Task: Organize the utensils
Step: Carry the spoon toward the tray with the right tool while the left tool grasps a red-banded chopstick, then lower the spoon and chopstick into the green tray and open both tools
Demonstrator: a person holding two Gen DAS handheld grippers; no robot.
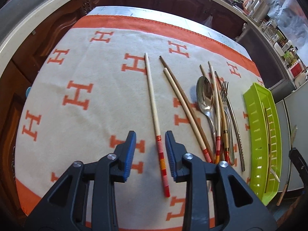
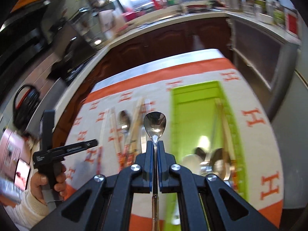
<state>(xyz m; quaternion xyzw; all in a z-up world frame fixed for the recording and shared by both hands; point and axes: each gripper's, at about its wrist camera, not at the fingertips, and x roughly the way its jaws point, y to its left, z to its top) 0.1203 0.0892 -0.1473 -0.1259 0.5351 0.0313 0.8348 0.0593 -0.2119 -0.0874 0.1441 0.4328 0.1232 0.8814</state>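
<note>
Utensils lie loose on the H-patterned cloth (image 1: 80,73) over the tabletop: a white chopstick (image 1: 154,113) with a red-banded handle, more chopsticks, a large spoon (image 1: 205,96) and a fork (image 1: 229,111) heaped toward the right edge, where the green tray (image 1: 256,134) already holds a few chopsticks. Your right gripper (image 2: 155,144) has its jaws pinching a spoon (image 2: 155,123) by the neck, bowl forward, above the cloth just left of the tray, so the step in hand looks like carrying it over; next, bring it above the tray and release. Your left gripper (image 1: 150,140) hovers with jaws spread, empty, straddling the white chopstick's handle end: lower and close. The only clear writing is the orange H's; the print on the left gripper's body is too blurred to read.
</note>
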